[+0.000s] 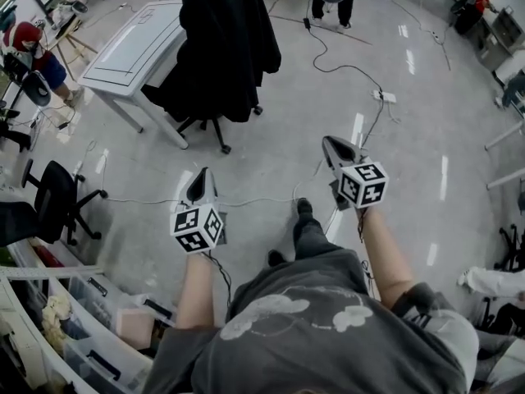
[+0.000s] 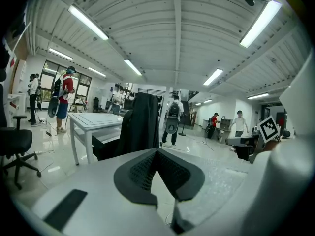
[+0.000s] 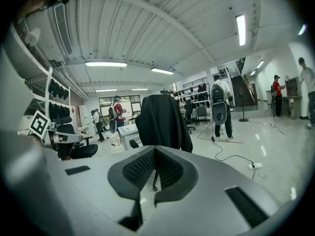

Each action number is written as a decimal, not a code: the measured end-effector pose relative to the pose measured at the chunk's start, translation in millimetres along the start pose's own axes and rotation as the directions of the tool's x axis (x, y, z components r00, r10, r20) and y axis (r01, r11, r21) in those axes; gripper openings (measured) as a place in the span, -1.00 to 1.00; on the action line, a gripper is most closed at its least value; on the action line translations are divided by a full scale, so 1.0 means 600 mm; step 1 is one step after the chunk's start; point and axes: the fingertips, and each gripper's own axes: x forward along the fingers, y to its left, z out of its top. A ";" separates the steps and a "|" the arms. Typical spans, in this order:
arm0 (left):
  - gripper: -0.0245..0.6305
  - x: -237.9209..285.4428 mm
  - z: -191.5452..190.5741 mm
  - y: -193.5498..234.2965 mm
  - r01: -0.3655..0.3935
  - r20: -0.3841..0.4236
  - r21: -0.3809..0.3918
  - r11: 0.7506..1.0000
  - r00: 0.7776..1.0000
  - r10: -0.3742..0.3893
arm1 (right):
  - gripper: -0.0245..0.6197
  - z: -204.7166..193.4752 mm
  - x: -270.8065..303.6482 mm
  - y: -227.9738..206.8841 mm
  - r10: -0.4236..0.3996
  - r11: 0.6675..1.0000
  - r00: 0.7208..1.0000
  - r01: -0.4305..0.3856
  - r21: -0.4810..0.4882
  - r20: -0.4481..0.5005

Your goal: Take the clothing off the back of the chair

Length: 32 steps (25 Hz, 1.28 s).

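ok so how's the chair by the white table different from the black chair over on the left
The draped chair has black clothing hung over its back; the black chair on the left has a bare back. The draped chair stands at the white table, ahead of the person; the black chair on the left stands off by the storage bins. Both are dark office chairs on star-shaped bases.

black clothing (image 1: pixel 225 43) | draped over chair (image 1: pixel 215 125) back | beside white table (image 1: pixel 131 52)
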 end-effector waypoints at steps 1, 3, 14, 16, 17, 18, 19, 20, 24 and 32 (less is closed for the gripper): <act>-0.93 0.005 0.005 0.001 -0.003 0.002 -0.001 1.000 1.000 0.003 | -0.95 -0.001 0.003 -0.004 0.005 1.000 1.000 -0.005 0.008 0.002; -0.93 0.018 0.018 0.000 -0.003 0.007 -0.001 1.000 1.000 0.003 | -0.95 0.002 0.011 -0.012 0.014 1.000 1.000 -0.014 0.018 0.008; -0.93 0.179 0.124 -0.056 0.016 0.094 0.043 0.999 0.995 -0.020 | -0.95 0.088 0.143 -0.126 0.084 0.996 0.996 -0.084 -0.012 0.036; -0.93 0.223 0.145 -0.059 0.004 0.108 0.047 0.999 0.994 -0.009 | -0.95 0.110 0.182 -0.159 0.100 0.995 0.994 -0.100 -0.009 0.035; -0.93 0.246 0.155 -0.059 -0.011 0.109 0.045 0.999 0.994 0.006 | -0.95 0.123 0.200 -0.177 0.110 0.994 0.993 -0.109 -0.009 0.037; -0.93 0.269 0.166 -0.059 -0.029 0.111 0.040 0.999 0.994 0.024 | -0.95 0.136 0.216 -0.194 0.119 0.993 0.992 -0.119 -0.011 0.038; -0.93 0.290 0.177 -0.061 -0.047 0.115 0.036 0.998 0.992 0.043 | -0.95 0.149 0.232 -0.211 0.129 0.992 0.991 -0.128 -0.015 0.040; -0.93 0.309 0.189 -0.063 -0.064 0.119 0.032 0.997 0.991 0.060 | -0.95 0.161 0.247 -0.228 0.137 0.990 0.990 -0.137 -0.018 0.043; -0.93 0.372 0.228 -0.082 -0.082 0.142 0.023 0.996 0.987 0.078 | -0.95 0.194 0.296 -0.283 0.168 0.986 0.984 -0.168 -0.014 0.051; -0.93 0.451 0.275 -0.102 -0.177 0.166 0.004 0.984 0.971 0.174 | -0.95 0.235 0.356 -0.368 0.234 0.972 0.970 -0.234 -0.012 0.061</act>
